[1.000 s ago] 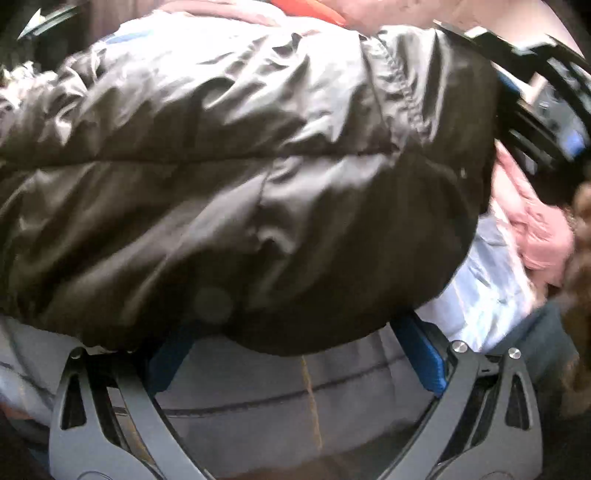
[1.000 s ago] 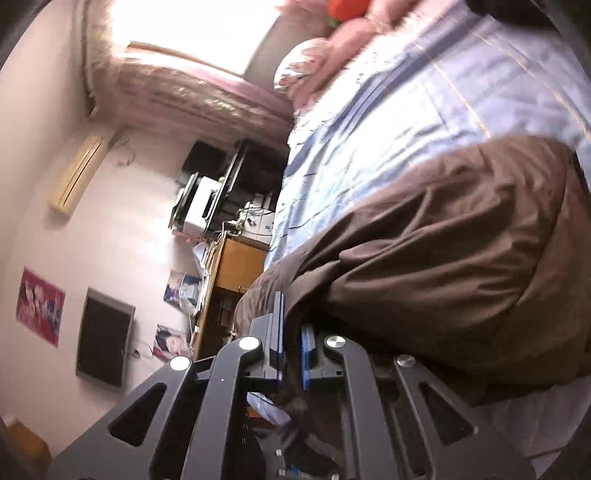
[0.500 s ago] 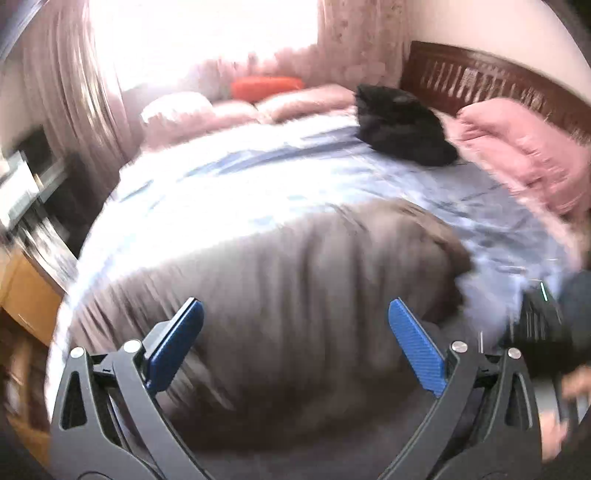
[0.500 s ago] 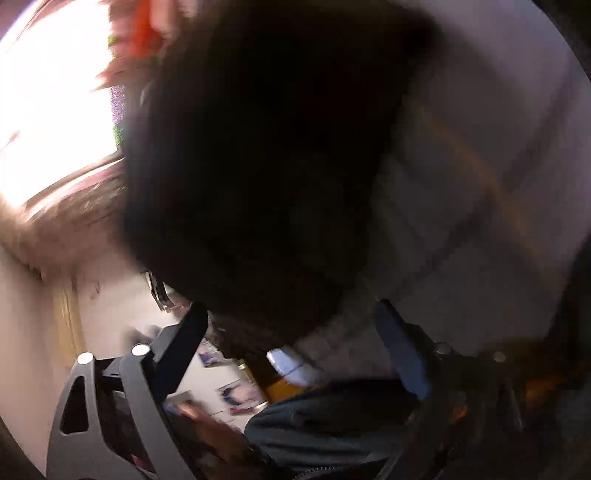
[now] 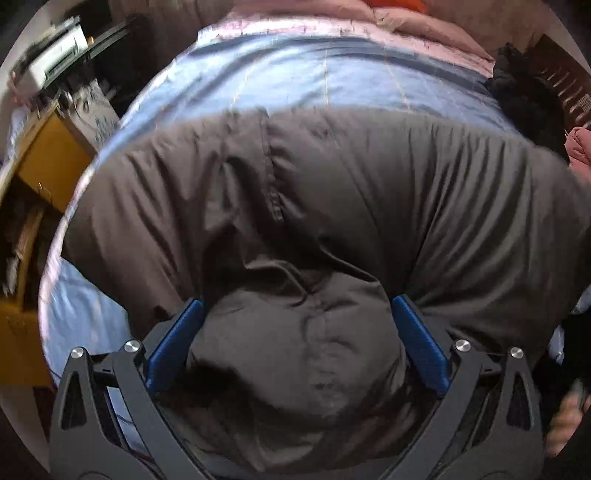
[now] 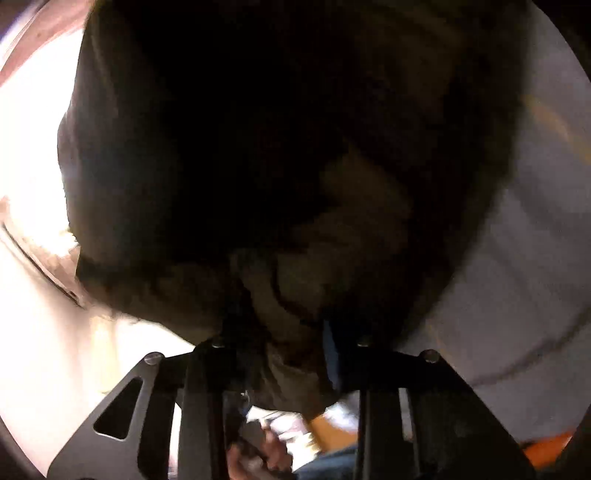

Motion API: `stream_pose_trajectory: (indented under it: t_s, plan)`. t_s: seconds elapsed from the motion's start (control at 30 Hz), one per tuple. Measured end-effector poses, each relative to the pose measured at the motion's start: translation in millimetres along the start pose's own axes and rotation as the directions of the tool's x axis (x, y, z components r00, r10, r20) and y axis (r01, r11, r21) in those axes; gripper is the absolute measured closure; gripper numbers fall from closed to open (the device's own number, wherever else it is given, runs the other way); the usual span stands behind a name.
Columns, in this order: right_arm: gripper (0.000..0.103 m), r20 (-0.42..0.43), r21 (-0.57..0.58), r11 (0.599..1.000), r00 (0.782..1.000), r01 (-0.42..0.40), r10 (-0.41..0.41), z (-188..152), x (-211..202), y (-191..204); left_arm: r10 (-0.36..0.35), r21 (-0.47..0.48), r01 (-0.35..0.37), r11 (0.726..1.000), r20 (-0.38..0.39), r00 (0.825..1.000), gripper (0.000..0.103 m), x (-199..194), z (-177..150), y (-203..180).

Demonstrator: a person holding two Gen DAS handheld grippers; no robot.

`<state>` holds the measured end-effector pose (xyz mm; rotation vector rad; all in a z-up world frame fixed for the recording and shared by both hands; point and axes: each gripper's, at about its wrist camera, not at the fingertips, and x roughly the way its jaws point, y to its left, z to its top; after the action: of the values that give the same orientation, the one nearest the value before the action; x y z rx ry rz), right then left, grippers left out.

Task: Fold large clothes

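A large brown puffy jacket [image 5: 332,192] lies spread across the blue striped bed sheet [image 5: 314,77]. My left gripper [image 5: 301,328] points steeply down over its near edge. Its blue pads [image 5: 184,332] stand wide apart, open, and a thick fold of the jacket bulges up between them. In the right wrist view the jacket [image 6: 332,229] fills most of the dark, blurred picture. My right gripper [image 6: 284,332] has its jaws closing, standing narrow, with a bunch of jacket fabric squeezed between them. The pale sheet [image 6: 517,277] shows at the right.
A yellow wooden cabinet [image 5: 51,162] and a white device [image 5: 55,55] stand off the bed's left side. A black garment [image 5: 524,96] lies by the dark headboard [image 5: 565,85]. Pink pillows [image 5: 424,26] line the far edge. A person's hand [image 5: 565,417] shows at the lower right.
My left gripper swung up off the jacket, then came down over its near edge, jaws wide throughout. My right gripper rolled, opened wide, then narrowed onto the jacket fabric.
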<state>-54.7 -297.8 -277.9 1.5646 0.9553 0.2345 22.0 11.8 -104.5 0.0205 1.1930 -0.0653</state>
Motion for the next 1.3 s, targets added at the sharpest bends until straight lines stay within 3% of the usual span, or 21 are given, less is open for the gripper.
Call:
stream_pose_trajectory:
  t_s: [0.13, 0.23, 0.27, 0.3, 0.4, 0.47, 0.53, 0.6, 0.67, 0.7, 0.73, 0.77, 0.83, 0.9, 0.97, 1.0, 1.03, 1.1, 1.17, 1.2, 1.3]
  plan:
    - [0.076, 0.063, -0.249, 0.967, 0.997, 0.06, -0.046, 9, 9, 42, -0.012, -0.01, 0.011, 1.0, -0.024, 1.0, 0.002, 8, -15, -13]
    - [0.076, 0.117, -0.463, 0.883, 0.993, 0.075, -0.023, 4, 6, 73, -0.015, 0.003, 0.015, 1.0, -0.021, 1.0, 0.002, 10, -25, -27]
    - [0.076, 0.147, -0.546, 0.829, 0.988, 0.121, -0.048, 0, 7, 79, -0.011, 0.009, 0.011, 1.0, -0.024, 1.0, 0.002, 12, -28, -30]
    - [0.076, 0.156, -0.566, 0.811, 0.985, 0.147, -0.069, -1, 9, 77, -0.002, 0.015, 0.002, 1.0, -0.03, 1.0, 0.002, 15, -30, -32]
    - [0.073, 0.095, -0.301, 0.942, 0.988, 0.146, -0.123, 21, 6, 27, -0.018, 0.033, 0.02, 0.999, -0.051, 0.999, 0.002, 25, -30, -38]
    - [0.068, 0.116, -0.182, 0.973, 0.986, 0.142, -0.122, 20, -19, 10, -0.026, 0.028, 0.027, 0.999, -0.05, 0.998, 0.002, 26, -33, -36]
    - [0.066, 0.251, -0.206, 0.958, 0.957, 0.2, -0.146, 3, -55, 21, -0.023, 0.018, 0.023, 1.0, -0.038, 0.999, 0.002, 25, -37, -35]
    - [0.066, 0.448, -0.287, 0.91, 0.882, 0.298, -0.147, -22, -94, 50, -0.01, 0.008, 0.01, 1.0, -0.022, 1.0, 0.002, 23, -42, -35]
    - [0.066, 0.51, -0.414, 0.851, 0.857, 0.323, -0.077, -46, -114, 79, 0.005, 0.001, -0.005, 1.0, -0.008, 1.0, 0.002, 21, -46, -36]
    - [0.066, 0.494, -0.478, 0.822, 0.869, 0.308, -0.038, -55, -110, 95, 0.013, 0.001, -0.013, 1.0, -0.003, 1.0, 0.002, 20, -50, -38]
    - [0.065, 0.443, -0.561, 0.778, 0.896, 0.283, -0.006, -66, -96, 113, 0.022, 0.003, -0.022, 1.0, 0.004, 1.0, 0.002, 19, -53, -41]
    - [0.065, 0.349, -0.645, 0.723, 0.937, 0.247, -0.008, -76, -77, 129, 0.03, 0.007, -0.03, 1.0, 0.009, 0.999, 0.002, 15, -57, -46]
    - [0.065, 0.202, -0.721, 0.669, 0.978, 0.181, -0.046, -81, -57, 148, 0.041, 0.013, -0.042, 0.999, 0.016, 0.999, 0.002, 12, -62, -51]
    - [0.065, 0.154, -0.782, 0.586, 0.977, 0.213, -0.15, -96, -25, 154, 0.045, 0.016, -0.045, 0.999, 0.017, 0.999, 0.002, 9, -67, -52]
    - [0.066, 0.222, -0.8, 0.498, 0.936, 0.336, -0.274, -95, -1, 151, 0.046, 0.021, -0.046, 0.999, 0.014, 0.999, 0.002, 7, -72, -55]
    - [0.08, 0.256, -0.785, 0.483, 0.912, 0.389, -0.319, -90, 1, 144, 0.043, 0.021, -0.043, 0.999, 0.012, 0.999, 0.002, 8, -71, -55]
    - [0.103, 0.309, -0.737, 0.479, 0.868, 0.477, -0.389, -75, 4, 131, 0.034, 0.02, -0.034, 0.999, 0.005, 0.999, 0.002, 8, -73, -56]
    - [0.103, 0.344, -0.646, 0.498, 0.803, 0.578, -0.486, -47, 2, 100, 0.022, 0.022, -0.022, 1.0, -0.007, 1.0, 0.002, 14, -72, -56]
    - [0.103, 0.304, -0.595, 0.56, 0.806, 0.577, -0.507, -29, -9, 65, 0.006, 0.038, -0.004, 0.999, -0.032, 0.999, 0.002, 20, -75, -62]
    - [0.103, 0.293, -0.586, 0.571, 0.807, 0.575, -0.512, -25, -4, 54, 0.004, 0.047, -0.003, 0.999, -0.04, 0.999, 0.002, 22, -76, -65]
    - [0.103, 0.359, -0.612, 0.481, 0.762, 0.628, -0.539, -34, 2, 56, 0.006, 0.051, -0.005, 0.999, -0.015, 1.0, 0.002, 17, -75, -67]
